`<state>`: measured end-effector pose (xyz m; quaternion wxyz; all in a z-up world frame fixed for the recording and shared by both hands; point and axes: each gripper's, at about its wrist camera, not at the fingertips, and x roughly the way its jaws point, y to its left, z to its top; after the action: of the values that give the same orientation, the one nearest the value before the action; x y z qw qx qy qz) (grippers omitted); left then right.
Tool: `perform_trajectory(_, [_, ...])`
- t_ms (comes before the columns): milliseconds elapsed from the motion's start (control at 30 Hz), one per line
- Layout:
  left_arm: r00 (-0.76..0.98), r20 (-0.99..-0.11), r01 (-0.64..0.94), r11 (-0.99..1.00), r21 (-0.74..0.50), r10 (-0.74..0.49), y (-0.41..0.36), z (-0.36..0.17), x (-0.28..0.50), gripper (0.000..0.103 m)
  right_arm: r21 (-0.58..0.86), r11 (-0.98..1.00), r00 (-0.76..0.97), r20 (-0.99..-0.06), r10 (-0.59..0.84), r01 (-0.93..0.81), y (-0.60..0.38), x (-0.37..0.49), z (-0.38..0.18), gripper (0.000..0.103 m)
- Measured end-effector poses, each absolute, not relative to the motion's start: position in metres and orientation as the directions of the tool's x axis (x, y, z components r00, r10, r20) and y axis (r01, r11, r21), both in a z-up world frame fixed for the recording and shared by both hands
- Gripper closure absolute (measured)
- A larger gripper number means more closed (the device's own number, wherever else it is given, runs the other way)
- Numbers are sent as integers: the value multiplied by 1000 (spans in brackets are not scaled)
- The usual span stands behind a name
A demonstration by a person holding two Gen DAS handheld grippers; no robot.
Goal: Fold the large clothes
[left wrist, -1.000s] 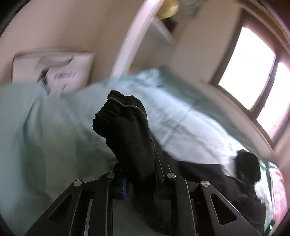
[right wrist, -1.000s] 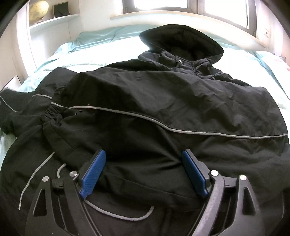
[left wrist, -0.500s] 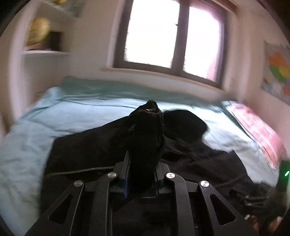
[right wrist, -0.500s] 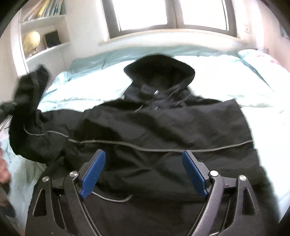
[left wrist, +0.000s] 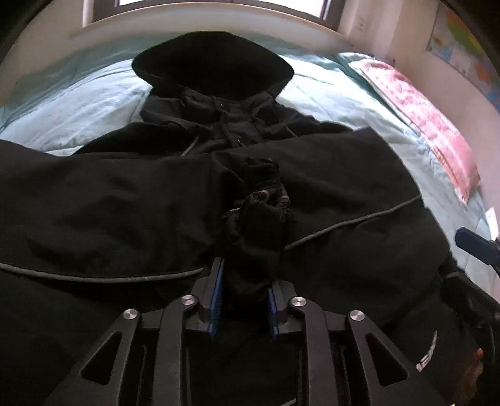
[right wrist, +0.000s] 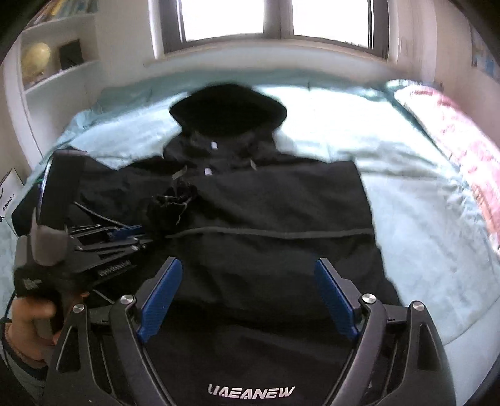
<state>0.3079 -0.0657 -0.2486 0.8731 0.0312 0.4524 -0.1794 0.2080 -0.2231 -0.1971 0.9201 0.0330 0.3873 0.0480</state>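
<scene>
A black hooded jacket (left wrist: 109,200) (right wrist: 281,206) with grey piping lies spread on the light teal bed (left wrist: 78,106), hood (right wrist: 228,109) toward the window. Its left sleeve is folded across the chest, and the bunched cuff (left wrist: 262,203) (right wrist: 172,203) rests near the middle. My left gripper (left wrist: 245,281) (right wrist: 137,234) has the sleeve between its blue pads, which still touch the cloth while the jaws are opening. My right gripper (right wrist: 248,265) stands wide open above the jacket's lower part with nothing between its fingers; one blue finger (left wrist: 475,246) shows at the right edge.
A pink patterned pillow (left wrist: 422,115) (right wrist: 462,140) lies along the bed's right side. A window (right wrist: 275,22) is behind the bed. White shelves with a globe (right wrist: 36,59) stand at the left. A person's hand (right wrist: 28,315) holds the left gripper's handle.
My left gripper swung the sleeve from the bed's left side across the jacket and lowered it onto the chest. My right gripper drew back and up, still open.
</scene>
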Motion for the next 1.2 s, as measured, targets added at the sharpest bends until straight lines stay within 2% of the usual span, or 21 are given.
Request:
perform_trajectory(33, [521,-795,352,927,-132,-311,-64,-244,305,69,116,991,676,-725,132,-69,-224,212,-201,15])
perform_trajectory(67, [509,-788,365,916,-167,-346,-62,-241,303,55,133,988,664,-732,150,-77,-225,215,-204,15])
perform_trajectory(100, [498,-771,381,898,-219,-398,-58,-235,299,49,165,982,648,-739,186,-93,-225,219,-206,15])
perform_trajectory(267, [514,-677,423,842,-335,-527,-33,-202,269,48,321,937,600,-727,336,-136,-223,242,-206,15])
perform_trajectory(533, [645,-585,410,869,-279,-492,9,-151,229,47,529,842,470,-719,512,-107,-183,312,-226,15])
perform_trajectory(600, [668,-581,378,884,-274,-466,24,-145,227,47,544,836,435,-738,516,-68,-172,324,-239,32])
perform_trajectory(633, [681,-581,357,895,-267,-445,32,-143,227,47,551,832,427,-738,522,-64,-167,327,-243,64])
perform_trajectory(667, [695,-585,332,908,-256,-419,39,-142,228,47,556,827,421,-733,534,-82,-161,328,-244,69])
perform_trajectory(767, [741,-592,224,948,-227,-317,65,-139,232,47,477,871,506,-725,467,-122,-154,313,-225,71])
perform_trajectory(867, [768,-572,148,949,-278,-287,90,-133,238,47,385,912,613,-689,386,-141,-167,294,-189,72])
perform_trajectory(967, [764,-604,80,962,-259,-227,96,-133,252,47,273,954,721,-636,273,-121,-197,274,-147,72])
perform_trajectory(1100, [717,-655,110,967,-231,-238,71,-151,273,47,143,988,786,-604,130,-53,-249,256,-116,72])
perform_trajectory(1200, [662,-704,163,967,-198,-256,38,-176,289,47,89,996,773,-631,60,-5,-285,252,-125,72])
